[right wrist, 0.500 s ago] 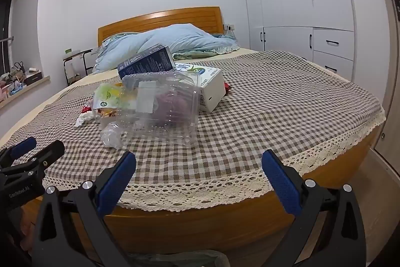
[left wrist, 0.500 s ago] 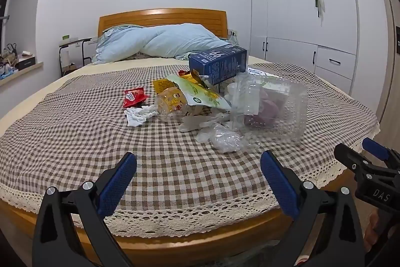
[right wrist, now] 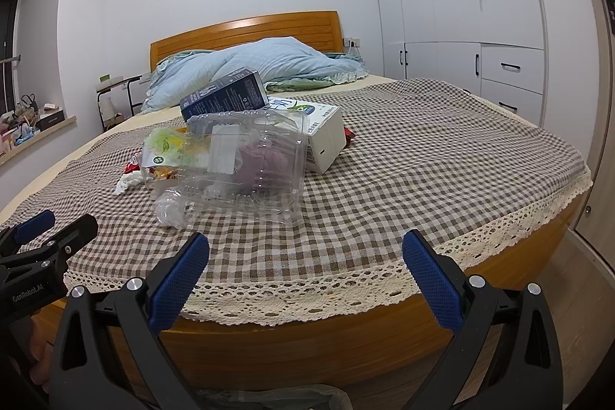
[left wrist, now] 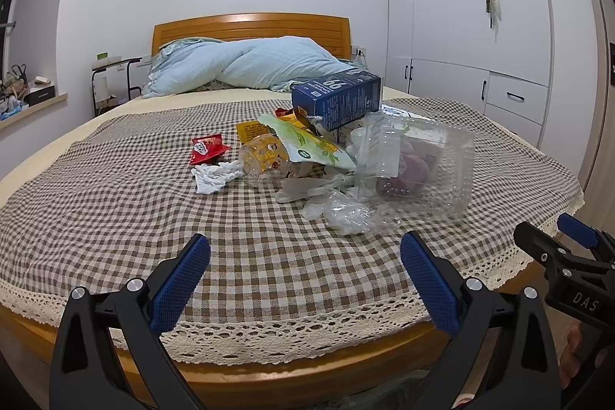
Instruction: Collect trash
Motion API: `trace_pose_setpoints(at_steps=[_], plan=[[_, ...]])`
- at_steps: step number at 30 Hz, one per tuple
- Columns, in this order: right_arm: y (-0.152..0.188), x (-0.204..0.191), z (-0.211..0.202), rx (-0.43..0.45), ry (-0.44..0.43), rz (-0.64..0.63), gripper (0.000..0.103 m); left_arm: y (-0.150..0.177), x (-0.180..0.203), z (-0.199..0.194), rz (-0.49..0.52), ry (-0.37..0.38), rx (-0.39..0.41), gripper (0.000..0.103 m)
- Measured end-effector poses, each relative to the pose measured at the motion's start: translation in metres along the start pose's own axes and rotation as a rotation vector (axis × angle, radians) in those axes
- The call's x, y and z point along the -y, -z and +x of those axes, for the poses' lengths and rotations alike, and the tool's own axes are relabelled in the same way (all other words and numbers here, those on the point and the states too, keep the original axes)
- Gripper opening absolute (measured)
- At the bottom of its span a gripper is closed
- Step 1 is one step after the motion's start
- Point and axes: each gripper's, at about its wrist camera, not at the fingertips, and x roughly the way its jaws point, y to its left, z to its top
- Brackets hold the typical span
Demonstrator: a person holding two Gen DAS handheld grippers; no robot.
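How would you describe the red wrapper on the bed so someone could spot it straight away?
Start at the checkered bedspread and find the trash pile in its middle. At the pile's left edge, just behind the crumpled white tissue, lies the red wrapper: small, flat, the only bright red piece there.

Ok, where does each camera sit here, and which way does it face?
Left wrist: on the left hand-held gripper, at the foot of the bed, facing the headboard; its open jaws show, the right hand-held gripper at right.
Right wrist: on the right hand-held gripper, further right, same heading; the left one at left.
Shared: clear plastic container, blue carton.
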Motion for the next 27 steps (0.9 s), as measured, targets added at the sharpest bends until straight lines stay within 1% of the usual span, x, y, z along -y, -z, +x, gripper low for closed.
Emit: trace_pose_setpoints(at_steps=[27], plan=[[-0.001,-0.0011,-0.0019,0.015,0.006,-0.017,0.097,0.0005,0.0022,0.0009,0.005,0.009,0.0,0.096]])
